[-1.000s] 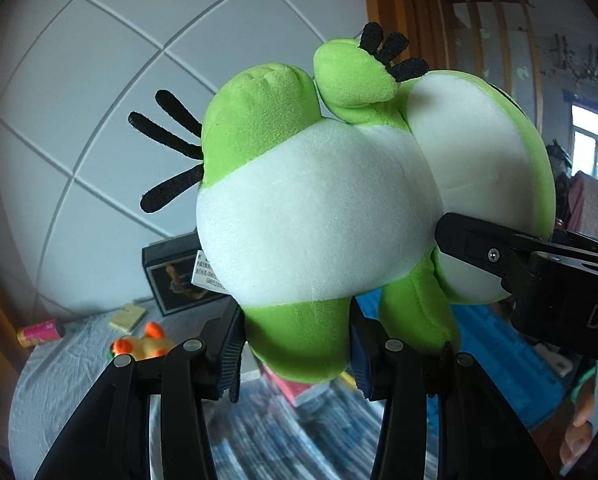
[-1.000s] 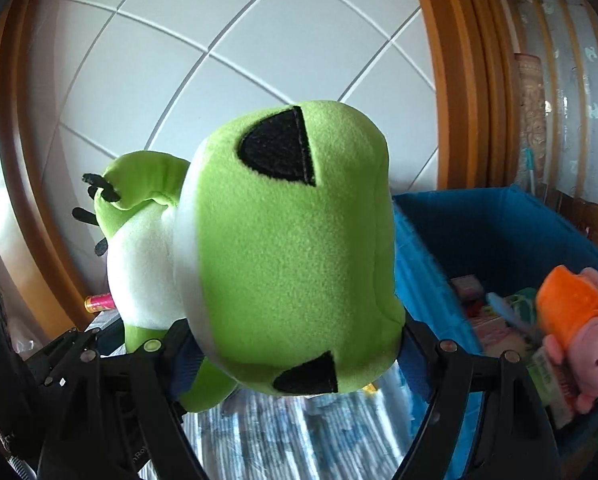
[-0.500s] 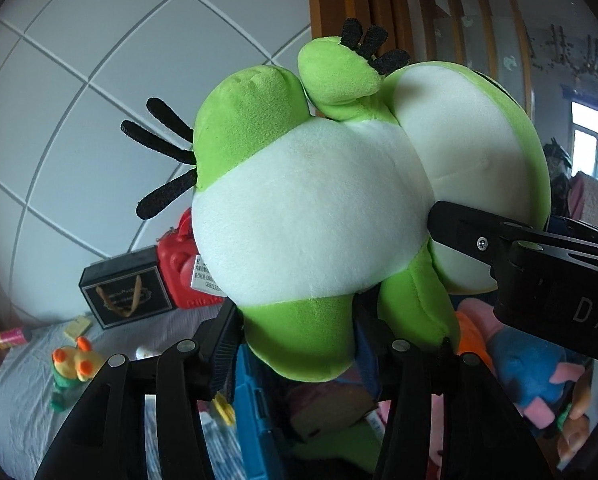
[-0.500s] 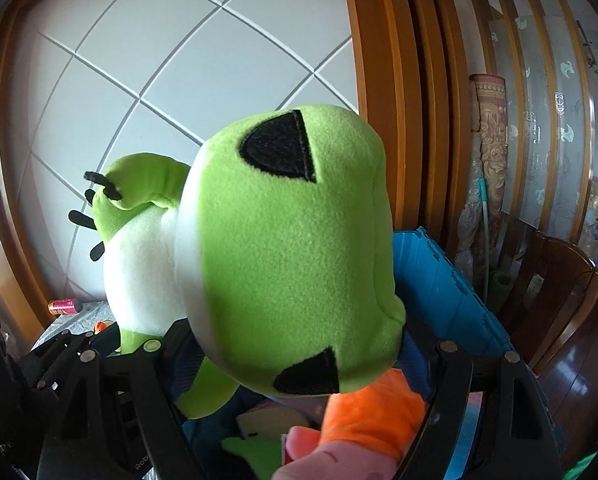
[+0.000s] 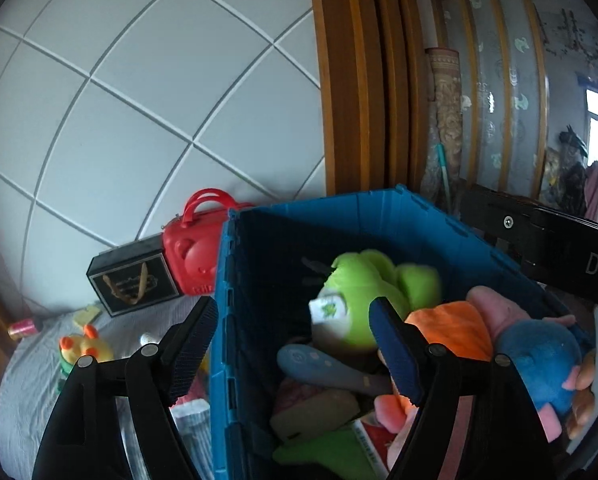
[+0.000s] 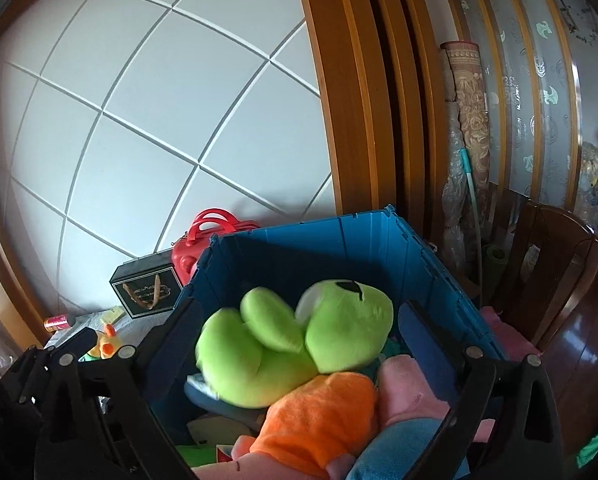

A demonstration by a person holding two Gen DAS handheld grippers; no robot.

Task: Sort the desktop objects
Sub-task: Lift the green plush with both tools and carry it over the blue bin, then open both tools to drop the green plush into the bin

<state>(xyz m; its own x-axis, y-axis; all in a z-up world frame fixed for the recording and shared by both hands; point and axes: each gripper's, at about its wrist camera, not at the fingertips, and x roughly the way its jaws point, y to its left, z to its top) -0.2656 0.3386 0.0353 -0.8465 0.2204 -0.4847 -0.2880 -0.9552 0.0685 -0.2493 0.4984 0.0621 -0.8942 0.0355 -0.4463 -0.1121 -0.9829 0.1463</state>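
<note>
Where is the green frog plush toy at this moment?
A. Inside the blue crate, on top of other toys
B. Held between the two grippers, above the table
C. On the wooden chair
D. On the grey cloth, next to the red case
A: the green frog plush lies in the blue crate on the other soft toys, and neither gripper touches it.

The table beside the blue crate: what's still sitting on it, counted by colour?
Red: 2, a bear-faced case and a small spool.
Black: 1, a gift box.
Yellow: 2, a duck toy and a notepad.
Total: 5.
</note>
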